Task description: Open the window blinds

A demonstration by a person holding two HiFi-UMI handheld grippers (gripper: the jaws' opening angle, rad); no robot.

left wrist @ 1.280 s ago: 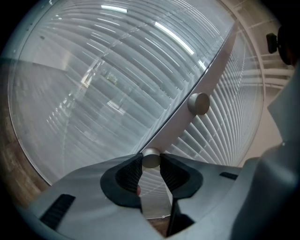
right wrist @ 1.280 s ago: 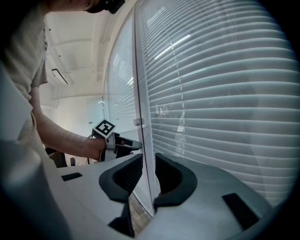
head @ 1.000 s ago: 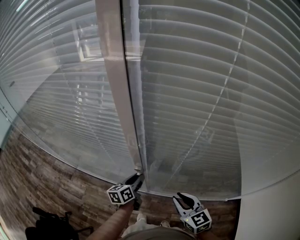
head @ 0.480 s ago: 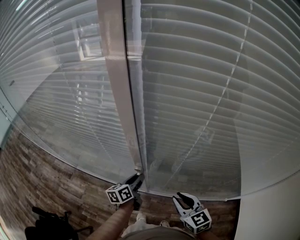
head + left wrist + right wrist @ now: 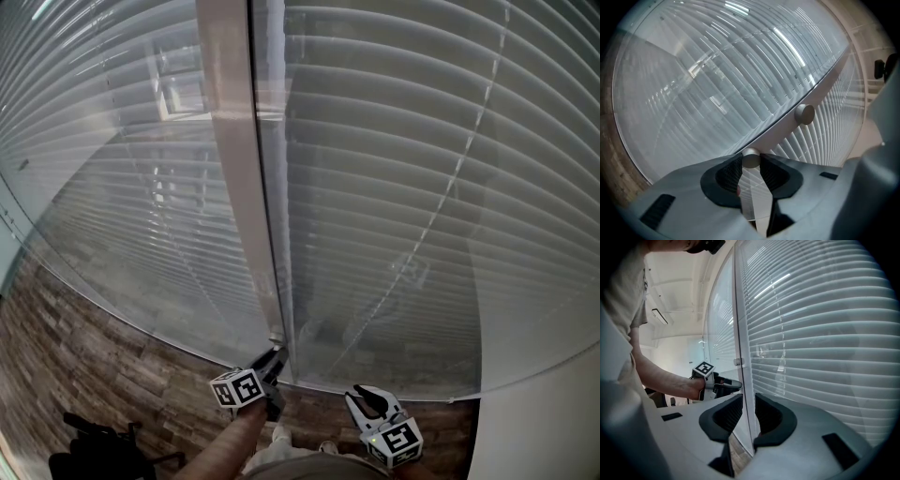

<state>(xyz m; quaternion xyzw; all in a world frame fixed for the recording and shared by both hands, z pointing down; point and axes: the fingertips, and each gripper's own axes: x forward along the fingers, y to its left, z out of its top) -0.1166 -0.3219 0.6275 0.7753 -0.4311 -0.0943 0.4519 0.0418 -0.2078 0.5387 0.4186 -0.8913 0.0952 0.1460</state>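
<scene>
**A:** Where are the white horizontal slat blinds (image 5: 403, 178)?

**B:** Behind glass, on both sides of the pale vertical frame post (image 5: 232, 187) — out of reach. The slats look thin and light.

**A:** So where to take hold?

**B:** The small round grey metal knob (image 5: 751, 158) on the post — hard, smooth, probably slippery. The left gripper (image 5: 274, 356) already pinches it, jaws half apart. The right gripper (image 5: 747, 404) gapes, empty.

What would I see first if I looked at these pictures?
The big white blinds fill almost the whole head view, behind glass on both sides of a pale upright post. At the bottom, the left gripper pinches a small round knob on that post, while the right gripper hangs open and empty beside it.
</scene>
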